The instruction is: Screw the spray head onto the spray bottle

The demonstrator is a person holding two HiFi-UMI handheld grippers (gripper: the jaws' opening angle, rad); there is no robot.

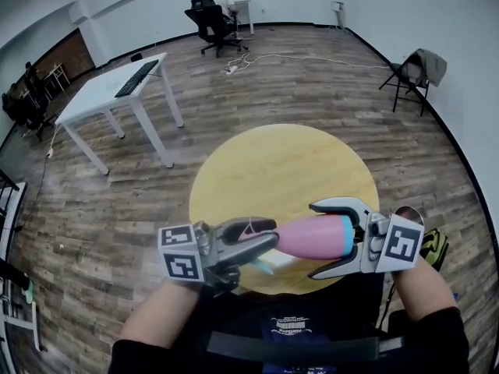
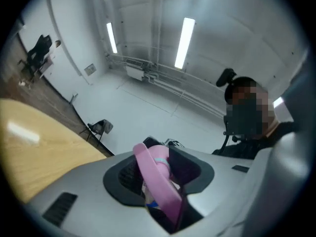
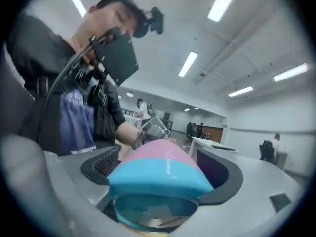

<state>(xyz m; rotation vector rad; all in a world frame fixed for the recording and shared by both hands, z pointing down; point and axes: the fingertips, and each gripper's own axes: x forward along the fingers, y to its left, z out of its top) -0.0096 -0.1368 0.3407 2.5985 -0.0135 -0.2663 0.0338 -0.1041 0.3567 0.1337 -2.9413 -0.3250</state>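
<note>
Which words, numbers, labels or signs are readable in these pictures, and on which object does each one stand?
No text can be read in any view.
Print on the person's dark shirt: too small and blurred to read.
Print on the base of the spray bottle: blurred, unreadable.
The cubes on the left gripper and the right gripper: black-and-white square markers, patterns only, no letters or numbers.

The spray bottle (image 1: 316, 236) is pink with a light blue band at its base. The spray head (image 2: 157, 179) is pink. The left tool (image 1: 267, 236) and the right tool (image 1: 313, 241) are grey, each with black-and-white square markers. The round table (image 1: 281, 162) is yellow. The floor (image 1: 312, 84) shows brown-grey wood grain.
</note>
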